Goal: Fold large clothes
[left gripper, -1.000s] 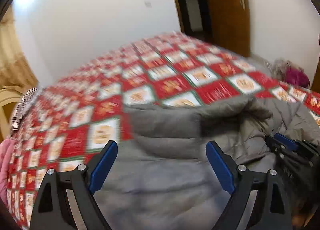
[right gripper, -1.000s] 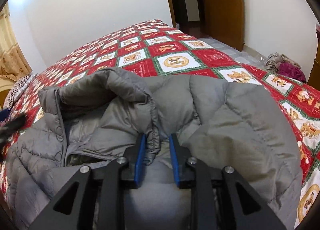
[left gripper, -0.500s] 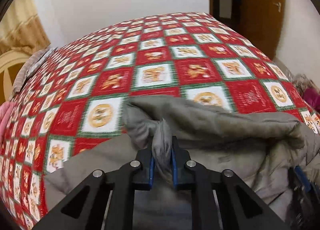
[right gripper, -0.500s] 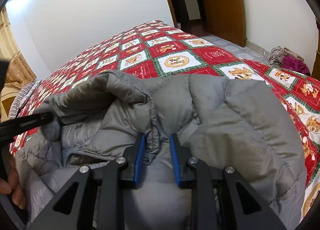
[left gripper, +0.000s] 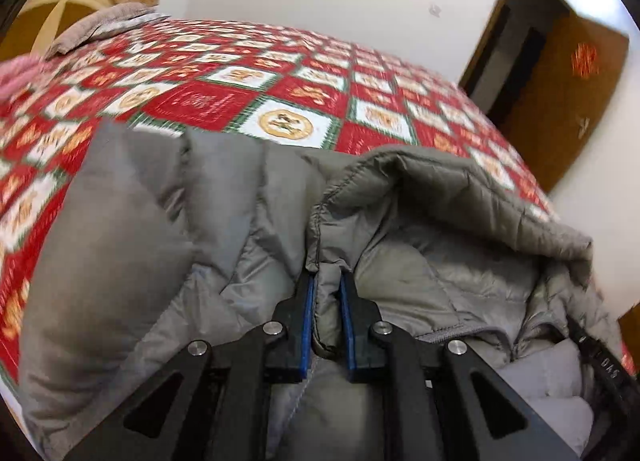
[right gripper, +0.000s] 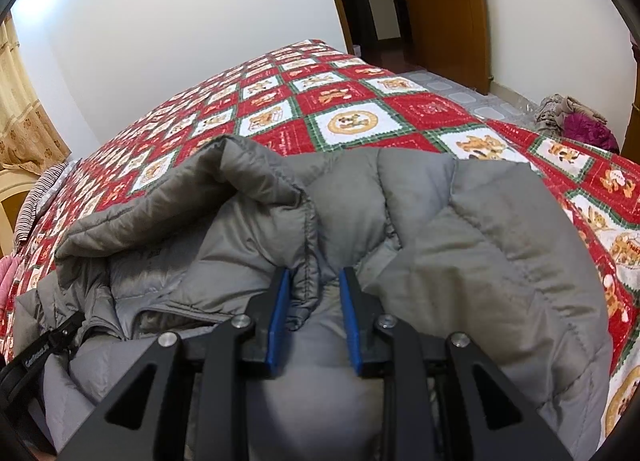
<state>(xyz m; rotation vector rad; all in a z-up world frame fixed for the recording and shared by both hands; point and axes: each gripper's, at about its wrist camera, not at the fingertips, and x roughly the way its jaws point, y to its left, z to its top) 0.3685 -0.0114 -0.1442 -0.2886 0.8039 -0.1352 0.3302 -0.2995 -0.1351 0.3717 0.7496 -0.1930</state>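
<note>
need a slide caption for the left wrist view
Left gripper pinching a grey puffer jacket on a red patchwork bedspread.

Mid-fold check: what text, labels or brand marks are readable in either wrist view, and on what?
"DAS": white letters on black tool, left view's right edge; rest cut off.
White print on black tool, right view's left edge: blurred.
Red door ornament: blurred.
Quilt's red squares: too small.
Grey jacket: no label visible.

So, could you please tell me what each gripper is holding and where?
Both hold the grey puffer jacket: the left gripper and the right gripper each have their jaws pinched on a collar corner at the shoulder.
</note>
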